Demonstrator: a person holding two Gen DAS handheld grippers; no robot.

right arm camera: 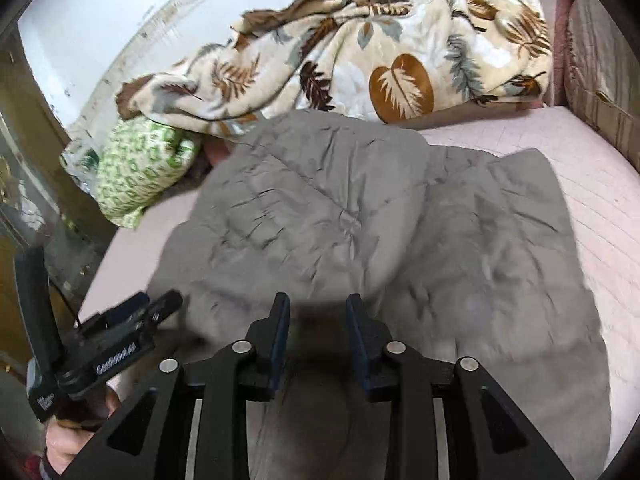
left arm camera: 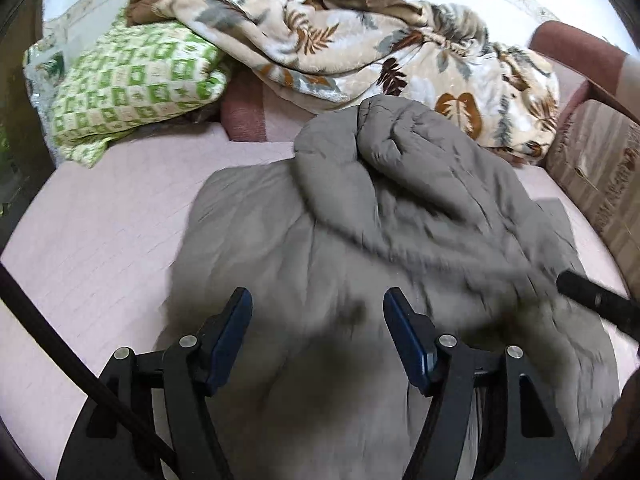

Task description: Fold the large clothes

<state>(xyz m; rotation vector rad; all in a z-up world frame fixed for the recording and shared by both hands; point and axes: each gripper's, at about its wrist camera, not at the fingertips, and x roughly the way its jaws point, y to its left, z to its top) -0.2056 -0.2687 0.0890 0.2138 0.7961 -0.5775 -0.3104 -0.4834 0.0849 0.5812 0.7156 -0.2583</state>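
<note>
A large grey padded garment [left arm camera: 360, 220] lies rumpled on the pink bed sheet [left arm camera: 100, 240], with a bulky fold heaped at its far end. My left gripper [left arm camera: 318, 316] hovers over its near part, jaws wide open with nothing pinched between them. In the right wrist view the same garment [right arm camera: 360, 220] is spread flatter. My right gripper [right arm camera: 318, 320] is low over its near edge, jaws partly apart, and the pads press on no cloth. The left gripper [right arm camera: 154, 306], held by a hand [right arm camera: 68, 444], shows at the lower left. A black fingertip [left arm camera: 592, 298] of the right gripper enters the left wrist view from the right.
A beige leaf-print blanket [left arm camera: 360, 48] is heaped at the back of the bed beside a green-and-white patterned pillow [left arm camera: 132, 84]. A striped cushion [left arm camera: 600, 168] stands at the right edge. A white wall runs behind, with wooden furniture [right arm camera: 24, 160] on the left.
</note>
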